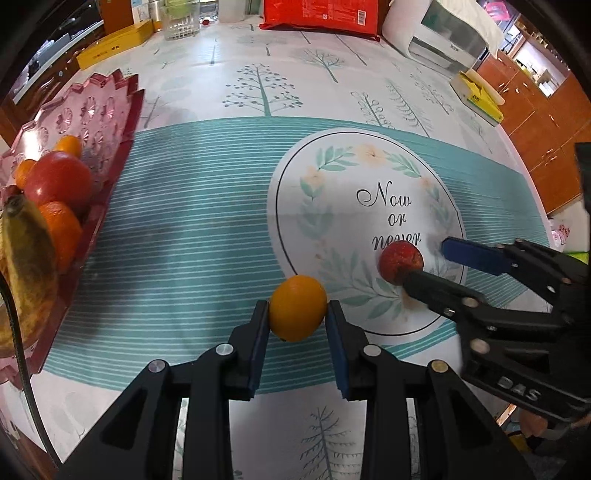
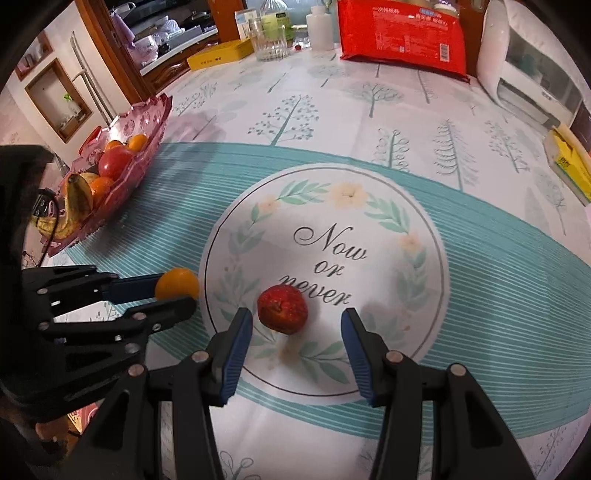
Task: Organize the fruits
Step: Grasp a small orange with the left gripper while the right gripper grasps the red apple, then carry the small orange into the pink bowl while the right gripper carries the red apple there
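Note:
A small orange (image 1: 297, 307) sits on the tablecloth's teal stripes, and my left gripper (image 1: 297, 314) is shut on it, both blue pads pressed to its sides. From the right wrist view the same orange (image 2: 176, 283) shows clamped in the left gripper (image 2: 173, 291). A small red fruit (image 2: 282, 309) lies on the printed white circle. My right gripper (image 2: 296, 325) is open around it, pads apart from it on both sides. In the left wrist view the red fruit (image 1: 400, 262) lies between the right gripper's fingers (image 1: 476, 255).
A pink glass fruit tray (image 1: 110, 110), (image 2: 147, 118) stands at the left with a red apple (image 1: 59, 181), oranges and bananas (image 1: 27, 254) in it. At the table's far edge are a red bag (image 2: 402, 33), a glass (image 2: 269, 40), a yellow box (image 2: 219, 55) and a white appliance (image 2: 535, 77).

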`<state>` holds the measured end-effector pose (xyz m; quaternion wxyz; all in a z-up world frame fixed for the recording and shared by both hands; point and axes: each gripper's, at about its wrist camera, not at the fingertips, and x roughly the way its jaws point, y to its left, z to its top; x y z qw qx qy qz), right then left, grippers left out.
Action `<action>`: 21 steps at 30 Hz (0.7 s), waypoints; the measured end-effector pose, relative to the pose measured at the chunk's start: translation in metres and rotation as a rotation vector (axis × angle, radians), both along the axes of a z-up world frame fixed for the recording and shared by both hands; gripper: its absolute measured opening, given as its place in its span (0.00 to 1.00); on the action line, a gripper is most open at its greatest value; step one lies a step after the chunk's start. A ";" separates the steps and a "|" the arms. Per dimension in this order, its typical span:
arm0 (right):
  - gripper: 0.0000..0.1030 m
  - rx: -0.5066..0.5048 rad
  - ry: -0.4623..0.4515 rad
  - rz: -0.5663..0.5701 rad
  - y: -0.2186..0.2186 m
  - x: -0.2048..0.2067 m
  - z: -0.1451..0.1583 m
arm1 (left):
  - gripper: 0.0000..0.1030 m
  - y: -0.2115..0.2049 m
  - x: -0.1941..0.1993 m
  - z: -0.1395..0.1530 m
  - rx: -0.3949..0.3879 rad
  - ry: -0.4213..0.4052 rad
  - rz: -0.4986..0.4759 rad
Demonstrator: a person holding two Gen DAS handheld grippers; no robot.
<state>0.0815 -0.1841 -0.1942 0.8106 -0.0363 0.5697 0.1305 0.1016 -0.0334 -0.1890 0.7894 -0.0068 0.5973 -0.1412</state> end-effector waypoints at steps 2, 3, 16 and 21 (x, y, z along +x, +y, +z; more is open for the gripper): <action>0.49 0.007 0.018 -0.004 0.002 0.003 -0.005 | 0.28 0.004 -0.004 0.002 -0.003 -0.005 0.003; 0.49 0.010 0.026 -0.006 0.002 0.004 -0.007 | 0.28 0.004 -0.004 0.003 -0.004 -0.006 0.004; 0.31 0.002 0.046 -0.023 0.018 0.001 -0.008 | 0.28 0.018 -0.014 0.021 -0.011 -0.026 -0.015; 0.31 0.007 -0.001 -0.018 0.033 -0.003 0.012 | 0.28 0.026 -0.017 0.039 -0.010 -0.048 -0.041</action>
